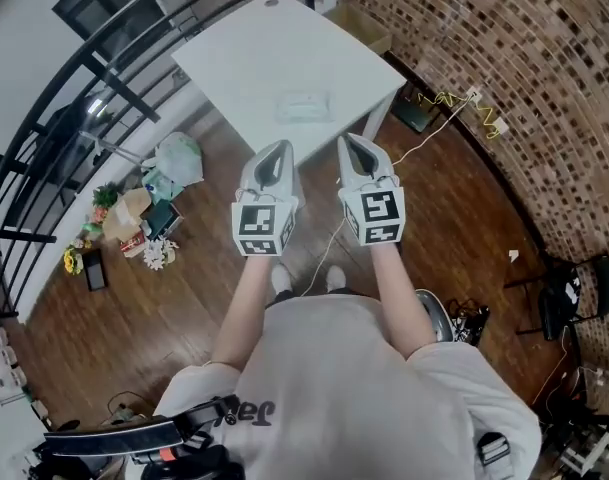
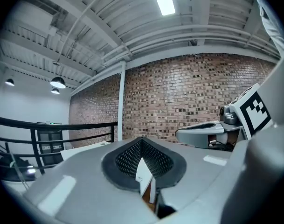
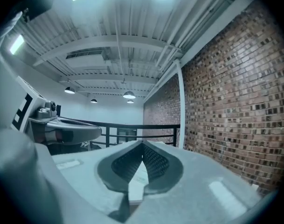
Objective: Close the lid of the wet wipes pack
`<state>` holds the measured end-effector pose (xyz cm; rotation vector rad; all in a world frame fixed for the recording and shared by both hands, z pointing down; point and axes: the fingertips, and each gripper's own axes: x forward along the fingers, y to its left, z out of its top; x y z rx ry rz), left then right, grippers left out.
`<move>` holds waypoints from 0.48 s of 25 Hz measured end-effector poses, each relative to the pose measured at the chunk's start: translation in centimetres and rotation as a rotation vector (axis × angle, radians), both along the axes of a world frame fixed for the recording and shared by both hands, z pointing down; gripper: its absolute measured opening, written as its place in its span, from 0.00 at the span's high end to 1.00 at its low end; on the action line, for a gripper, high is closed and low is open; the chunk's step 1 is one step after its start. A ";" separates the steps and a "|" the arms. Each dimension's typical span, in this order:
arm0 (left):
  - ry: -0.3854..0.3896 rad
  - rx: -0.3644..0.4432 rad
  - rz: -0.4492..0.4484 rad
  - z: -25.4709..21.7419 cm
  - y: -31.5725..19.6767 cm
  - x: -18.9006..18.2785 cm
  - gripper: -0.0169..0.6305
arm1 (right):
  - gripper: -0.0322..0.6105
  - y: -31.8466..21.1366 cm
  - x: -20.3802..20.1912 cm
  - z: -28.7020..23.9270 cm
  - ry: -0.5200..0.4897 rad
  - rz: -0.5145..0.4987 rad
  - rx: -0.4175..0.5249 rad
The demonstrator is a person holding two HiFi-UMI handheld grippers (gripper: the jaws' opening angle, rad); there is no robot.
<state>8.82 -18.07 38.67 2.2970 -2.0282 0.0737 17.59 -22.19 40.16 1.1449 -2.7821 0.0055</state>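
Observation:
The wet wipes pack (image 1: 304, 106) lies flat near the front edge of the white table (image 1: 244, 58); it is too small to tell how its lid stands. Both grippers are held side by side in the air short of the table, over the wooden floor, pointing toward it. My left gripper (image 1: 276, 149) is shut with nothing in it, its jaws meeting at the tip (image 2: 142, 140). The right gripper (image 1: 356, 141) is shut and empty too (image 3: 142, 143). Each gripper view looks level across the room and shows the other gripper beside it, not the pack.
A brick wall (image 1: 484, 58) runs along the right and a black railing (image 1: 44, 138) along the left. Bags and flowers (image 1: 134, 208) clutter the floor left of the table. A white cable (image 1: 424, 138) trails past the table leg. A black chair (image 1: 574, 293) stands at far right.

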 end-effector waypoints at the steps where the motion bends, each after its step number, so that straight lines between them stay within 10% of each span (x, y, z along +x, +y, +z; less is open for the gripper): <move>1: 0.002 -0.002 -0.004 0.2 0.2 -0.7 0.95 | 0.97 0.2 -0.6 0.0 0.001 -0.004 0.000; 12: 0.015 0.015 0.043 -0.6 -0.5 -4.6 0.95 | 0.97 1.0 -4.4 -1.3 -0.013 0.019 0.032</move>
